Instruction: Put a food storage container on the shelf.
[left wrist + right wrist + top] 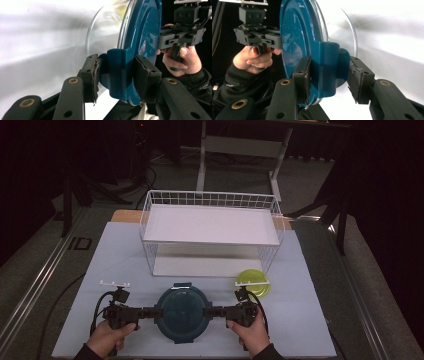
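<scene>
Right now I hold a round glass container with a teal clip lid (pixel 181 312) between my two tools, near the table's 6 o'clock edge. From the high view it sits on the white table (pixel 115 255), my left gripper (pixel 148 312) meeting it at its 9 o'clock and my right gripper (pixel 214 311) at its 3 o'clock. My left hand (pixel 107 336) and right hand (pixel 252 330) grip the handles close to the near table edge.

From above, the lid hides the clips. The left gripper view shows them: my jaws are closed narrow on a teal side latch (pixel 117 72), one pad on each face of it, with the clear glass wall (pixel 105 32) to one side. Beyond the lid that view also catches my right hand (pixel 183 58) on its handle. The right gripper view mirrors this: the right gripper (pixel 329 75) has one pad against the opposite latch (pixel 328 68), while the other pad stands just off it, so I cannot tell how firm that grip is.

At 12 o'clock from the container stands a white wire shelf rack (pixel 210 227), apart from it with bare table between. A yellow-green lid (pixel 253 282) lies at about 1 o'clock, just beside my right gripper. Toward 9 and 3 o'clock the table lies bare out to its edges.
</scene>
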`<state>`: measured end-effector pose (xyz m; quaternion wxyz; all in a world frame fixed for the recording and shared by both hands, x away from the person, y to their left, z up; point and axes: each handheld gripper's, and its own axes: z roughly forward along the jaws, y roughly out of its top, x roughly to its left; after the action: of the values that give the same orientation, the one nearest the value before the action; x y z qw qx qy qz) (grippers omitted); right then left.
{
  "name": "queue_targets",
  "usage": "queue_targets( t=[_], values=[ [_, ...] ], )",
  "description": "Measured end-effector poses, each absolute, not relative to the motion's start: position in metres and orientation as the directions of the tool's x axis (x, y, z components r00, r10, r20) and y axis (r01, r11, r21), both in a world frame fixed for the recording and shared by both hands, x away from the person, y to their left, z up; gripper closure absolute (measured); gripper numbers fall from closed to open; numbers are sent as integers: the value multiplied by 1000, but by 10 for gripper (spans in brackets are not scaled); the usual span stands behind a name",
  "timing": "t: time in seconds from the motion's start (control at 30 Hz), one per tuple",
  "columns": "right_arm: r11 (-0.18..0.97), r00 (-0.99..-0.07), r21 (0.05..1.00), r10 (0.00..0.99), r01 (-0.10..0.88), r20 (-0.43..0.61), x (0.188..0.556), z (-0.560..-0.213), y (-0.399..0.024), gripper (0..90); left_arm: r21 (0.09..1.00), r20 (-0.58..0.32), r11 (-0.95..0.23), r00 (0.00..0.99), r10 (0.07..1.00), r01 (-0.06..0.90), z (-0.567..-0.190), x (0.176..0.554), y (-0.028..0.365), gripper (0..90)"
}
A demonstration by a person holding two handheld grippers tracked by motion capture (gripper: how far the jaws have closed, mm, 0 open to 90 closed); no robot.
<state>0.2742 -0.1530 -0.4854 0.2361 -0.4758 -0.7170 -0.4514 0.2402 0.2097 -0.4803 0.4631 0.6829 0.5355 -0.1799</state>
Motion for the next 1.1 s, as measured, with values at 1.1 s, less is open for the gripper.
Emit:
queue_targets(
  t=[1.1],
  values=[
    [42, -513, 567, 485, 822, 708, 303, -376, -199, 561, 590, -673, -37, 516, 530, 807, -369, 297, 167, 570]
  ],
)
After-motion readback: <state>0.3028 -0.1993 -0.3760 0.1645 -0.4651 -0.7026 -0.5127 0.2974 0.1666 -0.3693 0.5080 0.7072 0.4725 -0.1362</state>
